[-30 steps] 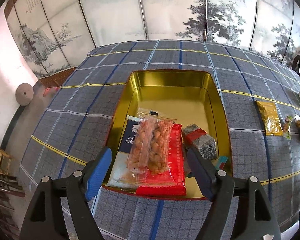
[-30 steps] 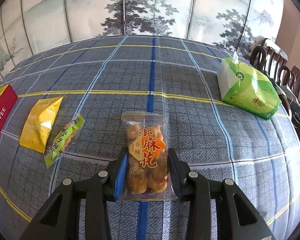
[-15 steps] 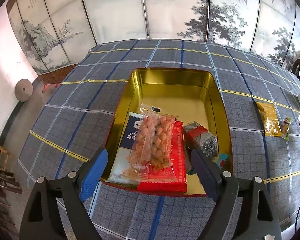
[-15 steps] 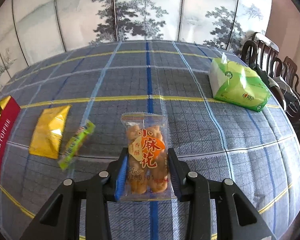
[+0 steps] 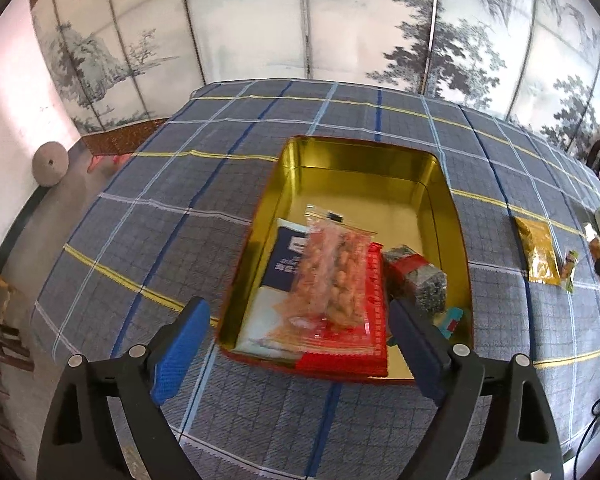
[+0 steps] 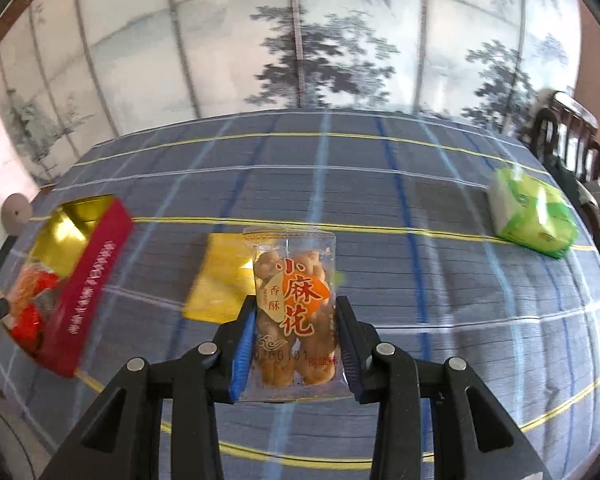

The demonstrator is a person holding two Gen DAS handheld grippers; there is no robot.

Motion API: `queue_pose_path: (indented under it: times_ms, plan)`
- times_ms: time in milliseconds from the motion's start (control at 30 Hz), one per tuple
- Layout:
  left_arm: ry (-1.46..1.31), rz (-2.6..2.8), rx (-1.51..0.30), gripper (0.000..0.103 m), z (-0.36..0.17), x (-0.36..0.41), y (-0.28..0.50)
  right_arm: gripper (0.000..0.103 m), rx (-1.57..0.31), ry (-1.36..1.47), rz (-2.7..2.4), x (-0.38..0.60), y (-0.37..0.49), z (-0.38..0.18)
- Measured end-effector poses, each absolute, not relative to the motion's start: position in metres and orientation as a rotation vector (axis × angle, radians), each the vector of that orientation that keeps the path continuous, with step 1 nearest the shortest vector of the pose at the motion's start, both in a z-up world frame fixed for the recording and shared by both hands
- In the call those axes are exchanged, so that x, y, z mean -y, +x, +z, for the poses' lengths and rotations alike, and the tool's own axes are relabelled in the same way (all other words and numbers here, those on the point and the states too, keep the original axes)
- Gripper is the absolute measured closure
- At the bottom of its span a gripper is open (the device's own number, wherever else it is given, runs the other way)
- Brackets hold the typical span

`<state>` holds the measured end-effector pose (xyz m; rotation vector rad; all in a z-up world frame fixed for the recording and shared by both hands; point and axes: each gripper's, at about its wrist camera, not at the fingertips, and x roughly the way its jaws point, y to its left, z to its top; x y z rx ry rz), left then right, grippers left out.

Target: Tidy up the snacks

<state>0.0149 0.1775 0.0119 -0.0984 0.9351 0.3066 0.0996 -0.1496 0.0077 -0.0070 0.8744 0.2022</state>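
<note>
A gold tin with red outer walls (image 5: 360, 164) sits on the checked tablecloth. In it lie a clear bag of orange snacks (image 5: 332, 276), a red packet (image 5: 360, 344), a navy-and-white packet (image 5: 284, 264) and a dark speckled packet (image 5: 420, 280). My left gripper (image 5: 296, 336) is open and empty, above the tin's near edge. My right gripper (image 6: 296, 344) is shut on a clear twisted-dough snack bag (image 6: 296, 304) and holds it above the table. The tin (image 6: 88, 280) lies to its left. A yellow packet (image 6: 220, 280) lies behind the held bag.
A yellow packet (image 5: 538, 252) and a small green snack stick (image 5: 568, 270) lie right of the tin. A green tissue pack (image 6: 534, 220) sits at the far right. Dark wooden chairs (image 6: 580, 140) stand beyond the table's right edge. A painted folding screen stands behind the table.
My right gripper has lifted the twisted-dough bag and swung left, bringing the tin into view. My left gripper has drawn back from the tin, still open.
</note>
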Motion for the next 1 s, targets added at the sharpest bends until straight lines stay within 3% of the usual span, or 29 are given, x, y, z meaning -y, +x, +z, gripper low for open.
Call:
queue_pose_path:
  times_ms: [1000]
  plan:
    - [-0.221, 0.419, -0.918, 0.013, 0.019, -0.245, -0.032, 0.065, -0.896, -0.196, 0.54, -0.053, 0.074, 0.005]
